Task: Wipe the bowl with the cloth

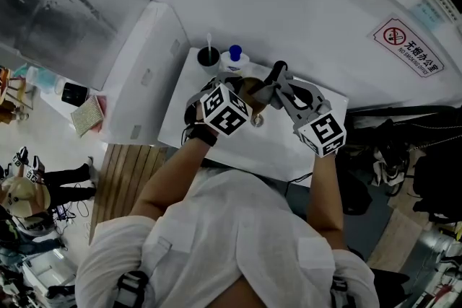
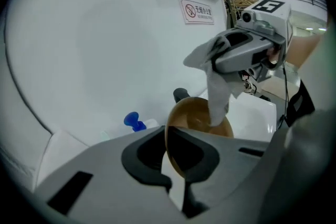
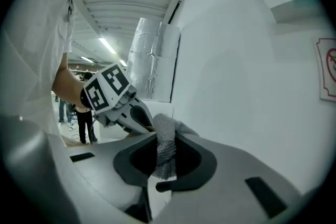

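Gripping a brown bowl (image 2: 195, 119) by its rim, the left gripper (image 2: 173, 165) has its jaws closed on the bowl's wall, one pad inside and one outside. The bowl is tipped on its side over the white table (image 1: 283, 149), with its hollow facing the right gripper (image 3: 165, 168). The right gripper's jaws are pinched shut on a bunched white cloth (image 3: 164, 148) with a woven, mesh-like surface. In the left gripper view the cloth's loose end hangs down from those jaws into the bowl and touches its inner wall near the upper rim.

From the head view, a person in a white short-sleeved shirt holds both grippers close together above the far half of the table, the marker cubes turned up toward the camera and the jaw tips meeting at the bowl. At the table's far edge, near the wall, stand a dark cup (image 1: 208, 56) with a thin white stick rising from it and, just beside it, a blue-capped bottle (image 1: 234, 57). A red-and-white no-smoking sign (image 1: 412, 47) is fixed to the white wall to the right. In the right gripper view, people stand on the floor in the background, well apart from the table.
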